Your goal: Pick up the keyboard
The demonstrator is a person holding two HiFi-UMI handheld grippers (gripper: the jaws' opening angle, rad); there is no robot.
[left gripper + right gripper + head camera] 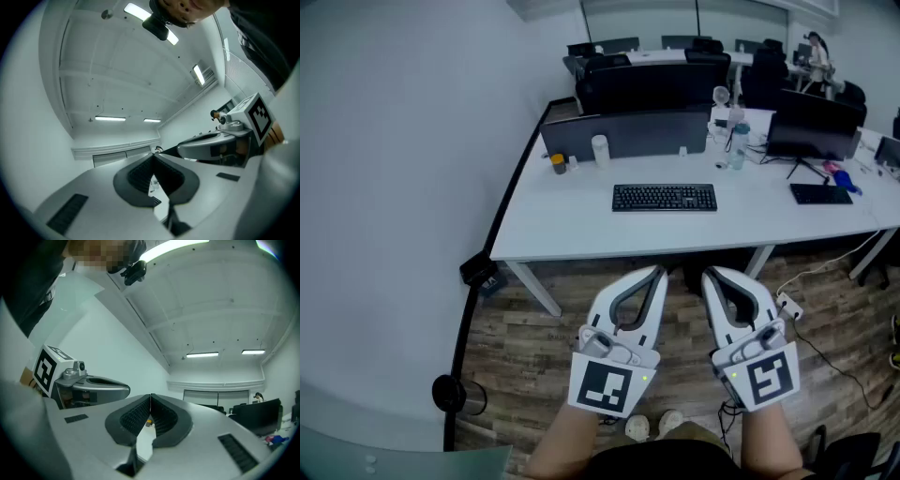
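A black keyboard lies flat near the middle of the white desk. My left gripper and right gripper hang side by side over the wooden floor, short of the desk's near edge and well apart from the keyboard. Both are shut with nothing between their tips. In the left gripper view the black pads meet at the tip of the left gripper, and the other gripper shows at the right. The right gripper likewise has its jaws touching, with a sliver of the desk below.
A dark partition stands behind the keyboard, with a white cup and small bottles near it. A monitor and a second keyboard sit at the right. Cables and a power strip lie on the floor. A wall runs along the left.
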